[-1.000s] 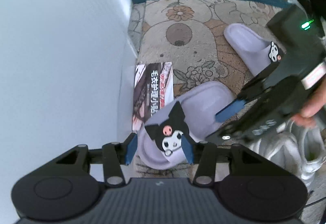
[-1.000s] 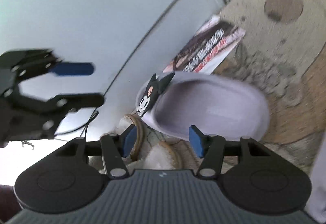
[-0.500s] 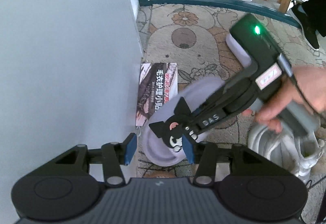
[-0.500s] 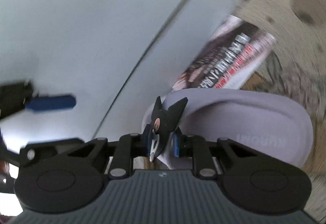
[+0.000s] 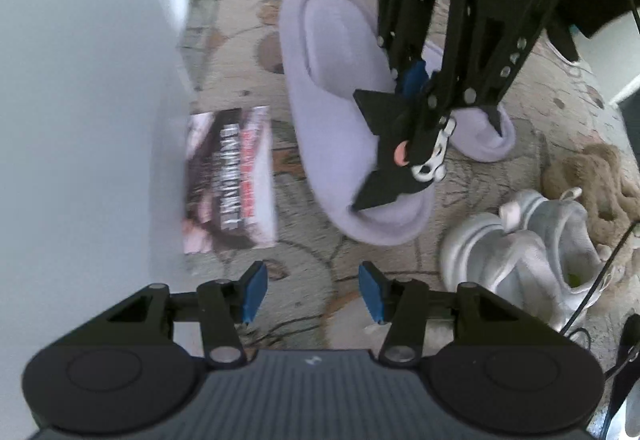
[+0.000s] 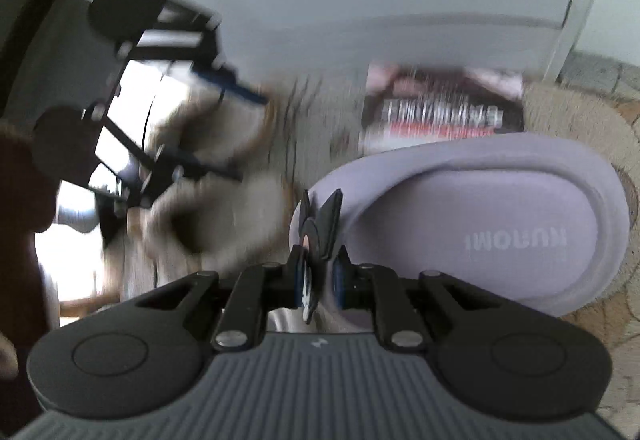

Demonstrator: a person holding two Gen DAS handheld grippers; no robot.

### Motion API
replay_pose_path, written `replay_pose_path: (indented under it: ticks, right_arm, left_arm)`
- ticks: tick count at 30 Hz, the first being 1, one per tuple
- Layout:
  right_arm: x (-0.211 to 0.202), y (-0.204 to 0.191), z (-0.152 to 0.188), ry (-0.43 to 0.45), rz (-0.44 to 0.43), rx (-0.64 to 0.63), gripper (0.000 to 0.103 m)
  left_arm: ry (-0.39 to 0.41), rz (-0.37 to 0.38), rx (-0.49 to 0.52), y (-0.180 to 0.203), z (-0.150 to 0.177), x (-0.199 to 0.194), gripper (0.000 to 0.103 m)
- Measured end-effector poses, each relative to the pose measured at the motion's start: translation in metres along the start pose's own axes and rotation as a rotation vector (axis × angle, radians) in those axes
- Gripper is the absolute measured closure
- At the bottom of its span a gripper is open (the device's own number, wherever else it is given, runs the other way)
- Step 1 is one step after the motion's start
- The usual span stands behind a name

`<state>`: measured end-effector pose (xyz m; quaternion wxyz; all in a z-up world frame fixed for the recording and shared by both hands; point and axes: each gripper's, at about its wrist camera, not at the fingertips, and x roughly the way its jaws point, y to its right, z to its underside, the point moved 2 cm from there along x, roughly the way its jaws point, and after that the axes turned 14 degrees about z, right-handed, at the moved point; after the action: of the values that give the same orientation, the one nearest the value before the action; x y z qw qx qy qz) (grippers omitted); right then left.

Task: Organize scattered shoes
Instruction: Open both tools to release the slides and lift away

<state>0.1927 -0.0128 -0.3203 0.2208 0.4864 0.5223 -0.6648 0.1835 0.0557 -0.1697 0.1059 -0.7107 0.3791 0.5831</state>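
- The right gripper (image 6: pixel 318 276) is pinched on the black cartoon charm (image 6: pixel 320 224) of the lavender slipper (image 6: pixel 500 224), which lies at 2 o'clock from its fingers.
- The left gripper (image 5: pixel 312 292) is spread and empty over the patterned rug (image 5: pixel 312 268).
- A second lavender slipper (image 5: pixel 480 132) lies just behind the first.
- White sneakers (image 5: pixel 532 240) sit at 3 o'clock, and a printed leaflet (image 5: pixel 230 180) at 10 o'clock.

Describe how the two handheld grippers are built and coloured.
The left gripper and right gripper match: black scissor linkages with silver pivot screws, blue pads on the fingers, and a ribbed dark-grey housing between round black discs. The right gripper's linkage carries pale lettering.
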Motion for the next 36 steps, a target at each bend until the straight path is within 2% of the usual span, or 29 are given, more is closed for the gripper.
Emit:
replay_pose_path:
  ticks: [10,12,15,17,19,22,24,27,32,33,35,36]
  right_arm:
    - [0.02,0.011,0.034,-0.221,-0.012,-0.137,0.087]
    - [0.021,0.012,0.043,-0.241,0.015,-0.158,0.085]
    - [0.015,0.019,0.045,-0.189,0.067,-0.13,0.078]
    - [0.009,0.024,0.047,-0.149,0.109,-0.098,0.064]
    - [-0.004,0.031,0.053,-0.089,0.141,-0.035,0.035]
    - [-0.016,0.046,0.09,-0.002,0.14,0.134,0.03]
    - [-0.022,0.057,0.117,0.053,0.134,0.253,0.028]
    - [-0.032,0.074,0.157,0.134,0.125,0.431,0.023]
    - [-0.048,0.103,0.225,0.271,0.108,0.729,0.022]
    - [-0.043,0.106,0.232,0.288,0.099,0.77,0.022]
    - [-0.026,0.107,0.235,0.311,0.08,0.819,0.016]
    - [-0.023,0.106,0.237,0.328,0.075,0.834,0.011]
  left_arm:
    - [-0.026,0.102,0.091,0.025,-0.021,0.062,0.052]
    - [-0.021,0.132,0.113,0.029,-0.025,0.076,0.052]
    - [-0.022,0.157,0.144,0.032,-0.032,0.096,0.052]
    - [-0.023,0.166,0.146,0.031,-0.036,0.105,0.05]
    - [-0.009,0.18,0.113,0.025,-0.038,0.106,0.051]
    - [0.038,0.243,0.055,0.015,-0.038,0.097,0.051]
    - [0.056,0.253,0.019,0.007,-0.039,0.093,0.05]
    - [0.053,0.257,-0.012,0.0,-0.042,0.092,0.048]
    - [0.044,0.297,-0.057,0.0,-0.046,0.104,0.042]
    - [0.044,0.296,-0.062,0.004,-0.047,0.108,0.037]
    - [0.04,0.292,-0.054,0.008,-0.049,0.112,0.03]
    - [0.037,0.28,-0.048,0.01,-0.05,0.114,0.03]
